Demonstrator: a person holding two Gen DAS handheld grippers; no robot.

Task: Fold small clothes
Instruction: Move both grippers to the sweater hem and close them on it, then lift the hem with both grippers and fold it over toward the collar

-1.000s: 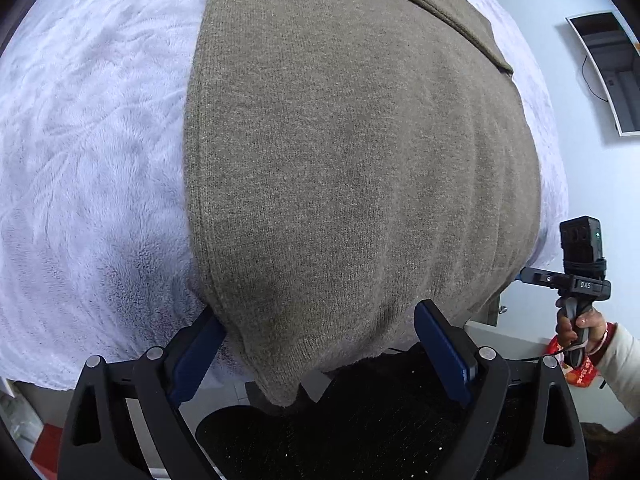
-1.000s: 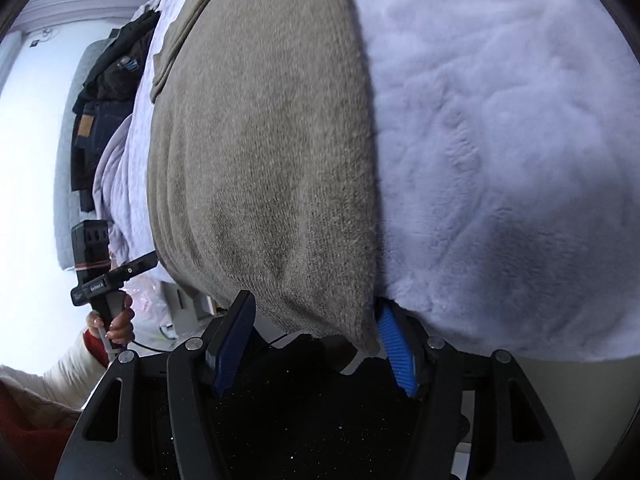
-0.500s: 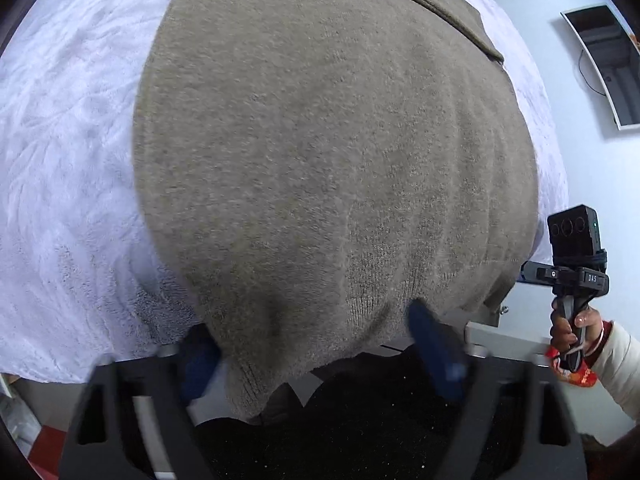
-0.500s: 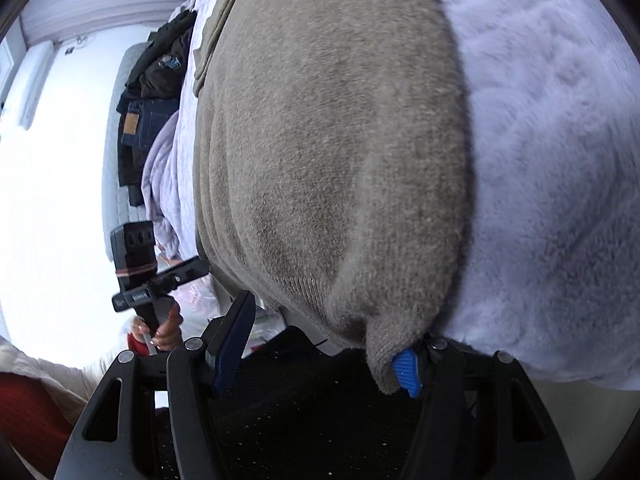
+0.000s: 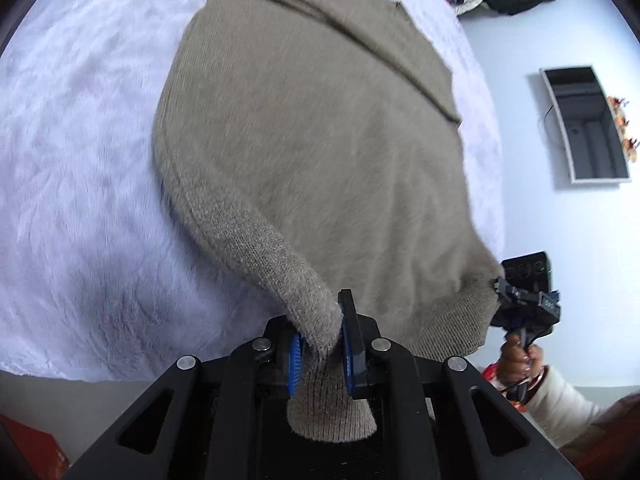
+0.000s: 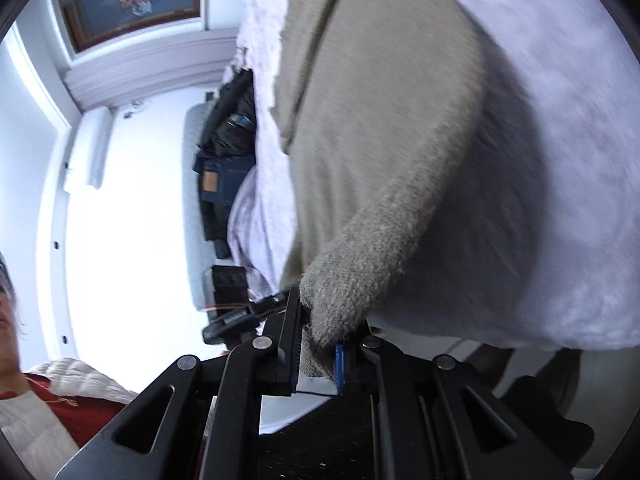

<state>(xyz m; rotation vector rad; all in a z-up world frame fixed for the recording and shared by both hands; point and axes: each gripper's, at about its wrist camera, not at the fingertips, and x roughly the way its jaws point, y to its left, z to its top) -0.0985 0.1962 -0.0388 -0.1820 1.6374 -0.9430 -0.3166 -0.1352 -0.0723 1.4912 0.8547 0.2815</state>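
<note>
A taupe knitted sweater [image 5: 320, 152] lies on a fluffy white blanket [image 5: 80, 160] over a bed. My left gripper [image 5: 320, 344] is shut on the sweater's near left hem corner, which bunches between the blue pads. My right gripper [image 6: 318, 354] is shut on the near right hem corner of the same sweater [image 6: 380, 140]. Both corners are lifted off the blanket, and the hem between them hangs slack. The right gripper also shows in the left wrist view [image 5: 524, 300], and the left gripper in the right wrist view [image 6: 236, 308].
The bed's near edge [image 5: 120, 376] runs just under both grippers. Dark clothes and jeans [image 6: 224, 160] are piled at the bed's far side. A wall-mounted screen [image 5: 584, 124] hangs at the right. A red box [image 5: 28, 452] sits low at the left.
Both grippers were open around the hem corners; they have closed on them and lifted the near edge of the sweater off the blanket.
</note>
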